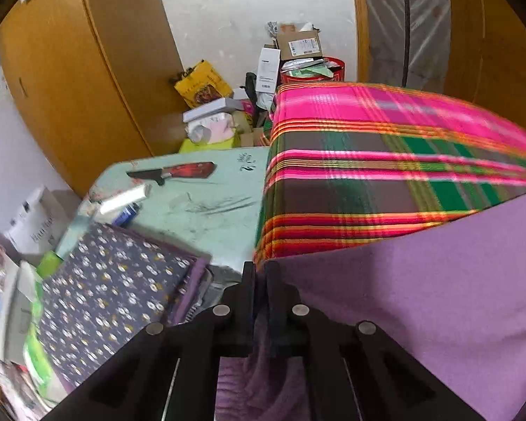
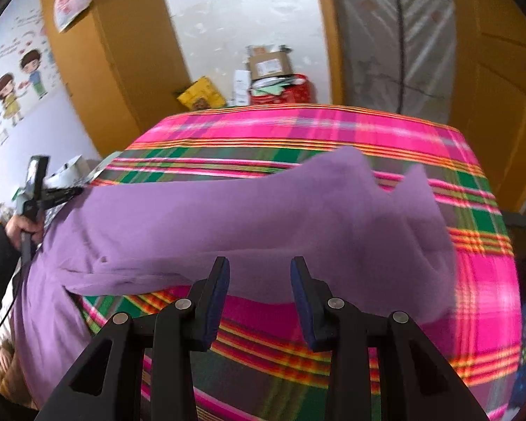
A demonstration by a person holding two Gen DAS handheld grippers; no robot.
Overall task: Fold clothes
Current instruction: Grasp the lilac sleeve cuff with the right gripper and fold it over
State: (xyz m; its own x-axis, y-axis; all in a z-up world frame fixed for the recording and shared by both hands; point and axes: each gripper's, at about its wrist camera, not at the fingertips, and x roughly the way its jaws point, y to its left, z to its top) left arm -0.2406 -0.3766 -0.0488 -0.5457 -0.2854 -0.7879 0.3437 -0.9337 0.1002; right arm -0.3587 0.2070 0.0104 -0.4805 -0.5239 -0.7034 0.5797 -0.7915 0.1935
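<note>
Both hand-held grippers are seen over a plaid-covered surface point(image 2: 333, 133), on which a purple garment point(image 2: 228, 217) is spread. On the left hand-held gripper point(image 1: 258, 270) the black fingers are pressed together on a fold of the purple garment, which is bunched between them and stretched away to the right across the pink, green and orange plaid. In the right wrist view this hand-held gripper point(image 2: 66, 193) is seen at the far left edge of the garment, with a hand point(image 2: 22, 228) wrapped around its handle. On the right hand-held gripper point(image 2: 259, 270) the fingers are spread well apart with blue pads point(image 2: 219, 298) facing inward; nothing is gripped, and the tips are set just at the near edge of the garment. The garment is laid across the middle of the plaid cover, its left part draped over the near left edge and its right end raised into two points. Left of the plaid cover a pale green table top point(image 1: 207, 196) is seen, with a red-handled knife point(image 1: 179, 172) on it and a dark floral cloth point(image 1: 115, 291) nearer. Boxes point(image 1: 298, 47) are piled against the far wall.
</note>
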